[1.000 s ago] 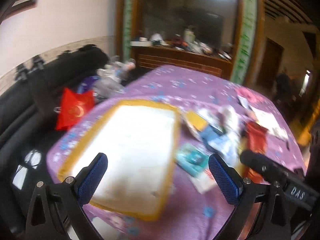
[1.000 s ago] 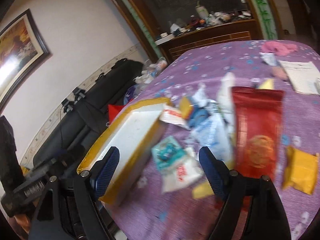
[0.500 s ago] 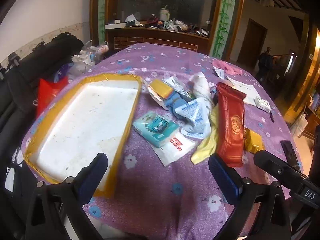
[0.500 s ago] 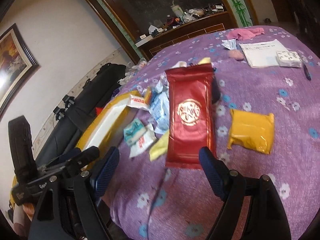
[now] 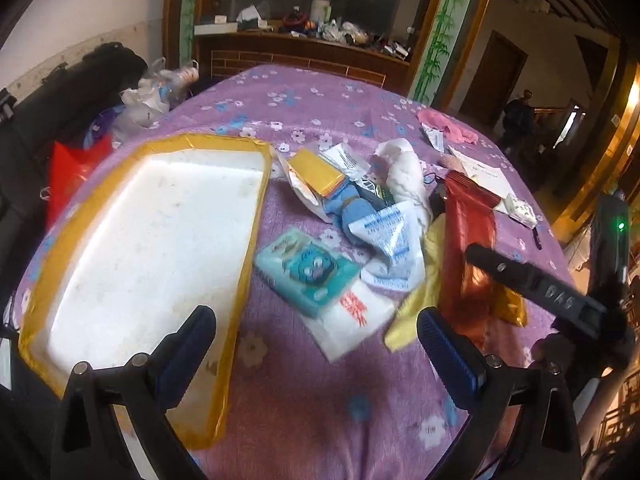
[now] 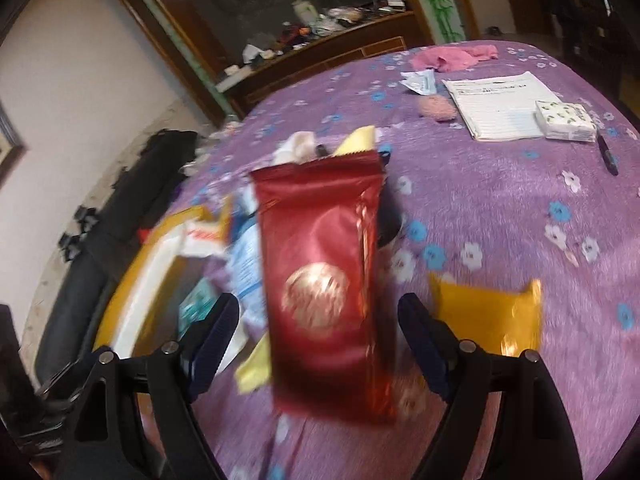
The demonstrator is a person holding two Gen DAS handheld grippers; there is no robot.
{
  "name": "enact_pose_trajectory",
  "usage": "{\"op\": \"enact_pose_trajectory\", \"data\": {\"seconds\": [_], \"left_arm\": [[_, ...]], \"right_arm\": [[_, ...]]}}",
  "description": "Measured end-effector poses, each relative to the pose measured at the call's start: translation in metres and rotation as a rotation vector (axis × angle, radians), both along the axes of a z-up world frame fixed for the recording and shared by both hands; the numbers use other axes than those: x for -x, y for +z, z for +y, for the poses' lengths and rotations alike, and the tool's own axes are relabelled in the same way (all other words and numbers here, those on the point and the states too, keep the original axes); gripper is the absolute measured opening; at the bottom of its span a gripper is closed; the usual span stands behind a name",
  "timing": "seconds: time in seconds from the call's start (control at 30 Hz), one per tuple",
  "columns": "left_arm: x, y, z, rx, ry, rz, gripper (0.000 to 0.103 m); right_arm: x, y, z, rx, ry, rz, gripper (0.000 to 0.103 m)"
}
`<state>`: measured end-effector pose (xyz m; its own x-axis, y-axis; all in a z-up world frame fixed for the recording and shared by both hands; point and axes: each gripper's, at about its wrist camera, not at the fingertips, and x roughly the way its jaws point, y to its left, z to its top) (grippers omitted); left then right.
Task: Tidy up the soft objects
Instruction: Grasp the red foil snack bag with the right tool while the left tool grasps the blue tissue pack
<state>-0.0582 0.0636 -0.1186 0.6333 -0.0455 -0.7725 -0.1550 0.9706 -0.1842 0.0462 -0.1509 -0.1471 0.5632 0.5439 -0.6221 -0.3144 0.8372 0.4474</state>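
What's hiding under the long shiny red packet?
A yellow cloth pokes out from under the long shiny red packet, lying on the purple flowered tablecloth. Anything else beneath is covered.

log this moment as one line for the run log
left gripper: open, over cloth near tray | right gripper: open, lined up on red packet | tray: holds nothing

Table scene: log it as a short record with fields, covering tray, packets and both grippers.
surface: purple flowered tablecloth
tray: white, yellow-rimmed, nothing in it
pile: teal packet, red packet, yellow packet, all beside the tray
left gripper: open, holding nothing
right gripper: open, red packet lying between its fingers
far side: pink cloth, paper sheet
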Motion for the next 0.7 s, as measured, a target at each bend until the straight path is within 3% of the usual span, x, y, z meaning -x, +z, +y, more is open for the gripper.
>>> {"op": "enact_pose_trajectory", "data": {"seconds": [0.17,0.27,0.33,0.4,0.53,0.7], "left_arm": [[-0.039,-0.011,-0.002,0.037,-0.021,0.048,0.1],[-0.049,-0.016,-0.011,0.003,-0.066,0.06,0.099],[-0.044,-0.022,-0.007,0.01,-0.071,0.063,0.098],[-0.037,-0.022,-0.008,-0.063,-0.088,0.063,0.097],[-0.025,-0.021,0.007,-0.071,-0.009,0.09,0.097],[-0.049,-0.019,-0.002,-0.052,0.033,0.129,0.097]], "right_arm": [[-0.007,-0.016,0.014,0.033,0.006,0.017,0.08],[0.0,-0.02,0.018,0.072,-0.002,-0.004,0.064],[0.004,-0.019,0.017,0.076,-0.008,-0.026,0.059],[0.007,-0.019,0.016,0.065,-0.002,-0.039,0.054],[0.009,-0.015,0.007,-0.009,0.001,-0.063,0.051],[0.008,-0.011,0.003,-0.067,0.017,-0.088,0.051]]}}
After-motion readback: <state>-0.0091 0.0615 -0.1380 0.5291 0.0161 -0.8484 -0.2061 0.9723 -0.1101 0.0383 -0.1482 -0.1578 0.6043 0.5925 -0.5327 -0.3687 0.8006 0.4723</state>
